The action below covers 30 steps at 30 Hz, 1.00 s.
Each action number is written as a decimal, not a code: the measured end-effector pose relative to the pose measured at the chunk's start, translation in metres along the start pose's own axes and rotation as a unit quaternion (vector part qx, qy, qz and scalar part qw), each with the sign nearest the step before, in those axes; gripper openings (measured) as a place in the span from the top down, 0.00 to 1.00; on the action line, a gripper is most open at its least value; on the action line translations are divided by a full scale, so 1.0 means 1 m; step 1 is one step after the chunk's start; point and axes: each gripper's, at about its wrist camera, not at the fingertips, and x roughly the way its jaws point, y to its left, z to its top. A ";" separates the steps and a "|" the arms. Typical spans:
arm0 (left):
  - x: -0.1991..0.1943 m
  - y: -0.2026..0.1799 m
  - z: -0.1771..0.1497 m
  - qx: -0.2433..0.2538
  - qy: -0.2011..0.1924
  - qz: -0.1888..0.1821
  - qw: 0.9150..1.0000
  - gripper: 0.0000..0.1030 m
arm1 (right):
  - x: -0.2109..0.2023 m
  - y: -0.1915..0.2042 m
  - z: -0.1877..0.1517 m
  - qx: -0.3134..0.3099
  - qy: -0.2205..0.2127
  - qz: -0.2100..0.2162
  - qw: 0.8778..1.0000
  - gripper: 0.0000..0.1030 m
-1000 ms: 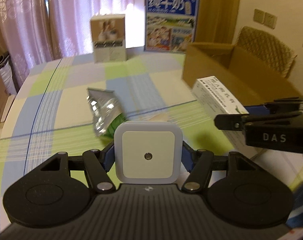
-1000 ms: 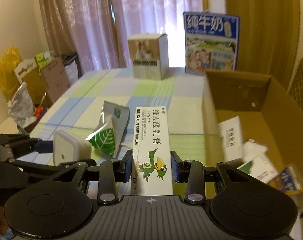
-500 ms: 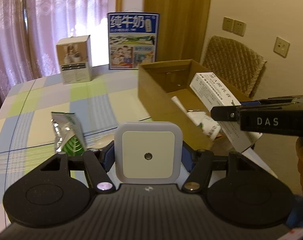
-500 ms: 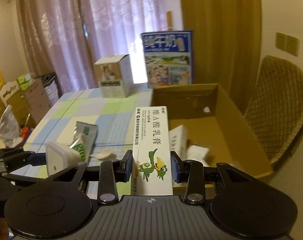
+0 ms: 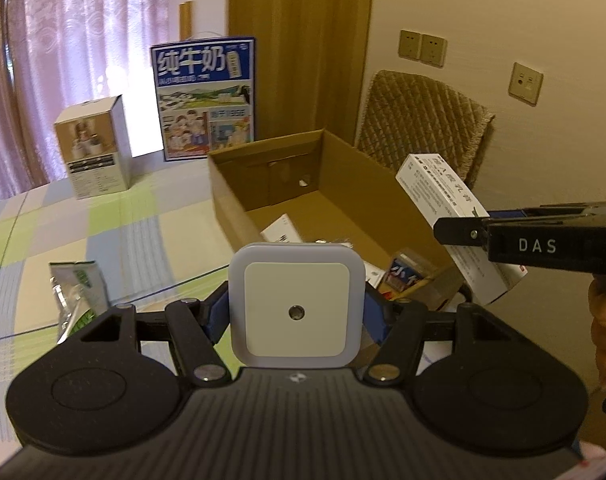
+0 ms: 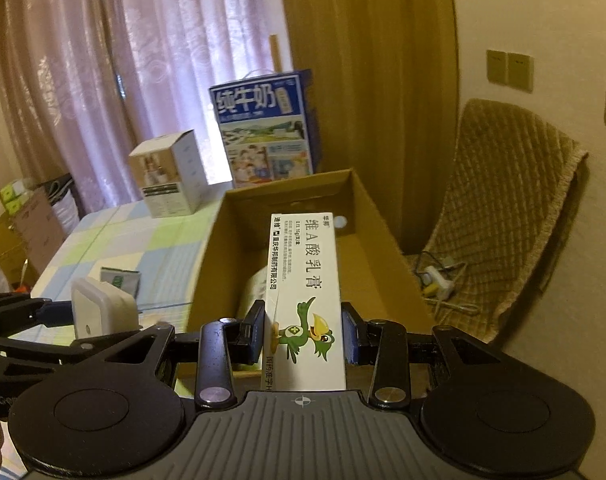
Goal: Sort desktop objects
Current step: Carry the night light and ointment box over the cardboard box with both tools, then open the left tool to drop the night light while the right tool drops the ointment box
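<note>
My left gripper (image 5: 296, 316) is shut on a white square night light (image 5: 295, 306) and holds it in the air before the open cardboard box (image 5: 231, 200). My right gripper (image 6: 303, 336) is shut on a long white ointment carton with a green bird (image 6: 305, 276), held over the near part of the box (image 6: 211, 256). The carton also shows in the left wrist view (image 5: 447, 208), at the box's right side, and the night light in the right wrist view (image 6: 99, 308). Several small packs lie inside the box (image 5: 403, 276).
A silver-green foil pouch (image 5: 77, 288) lies on the checked tablecloth (image 5: 143, 220), left of the box. A small printed carton (image 5: 93, 148) and a blue milk case (image 5: 205, 96) stand at the table's back. A wicker chair (image 6: 507, 216) stands right of the box.
Both grippers have swung right and risen with their loads. The box now lies straight ahead of both, and the foil pouch has dropped to the left.
</note>
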 end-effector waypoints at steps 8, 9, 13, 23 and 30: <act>0.024 -0.018 0.019 0.003 -0.001 -0.018 1.000 0.41 | 0.010 -0.022 0.005 0.010 -0.001 -0.004 1.000 0.66; 0.027 -0.019 0.021 0.003 -0.001 -0.020 1.000 0.41 | 0.012 -0.025 0.007 0.011 -0.001 -0.004 1.000 0.66; 0.041 -0.026 0.029 0.006 0.003 -0.024 1.000 0.41 | 0.020 -0.032 0.009 0.016 0.002 -0.006 1.000 0.66; 0.068 -0.035 0.039 0.000 0.011 -0.030 0.999 0.41 | 0.041 -0.045 0.009 0.019 0.011 -0.008 1.000 0.66; 0.084 -0.032 0.039 -0.005 0.014 -0.030 0.999 0.41 | 0.053 -0.048 0.012 0.018 0.016 -0.009 1.000 0.66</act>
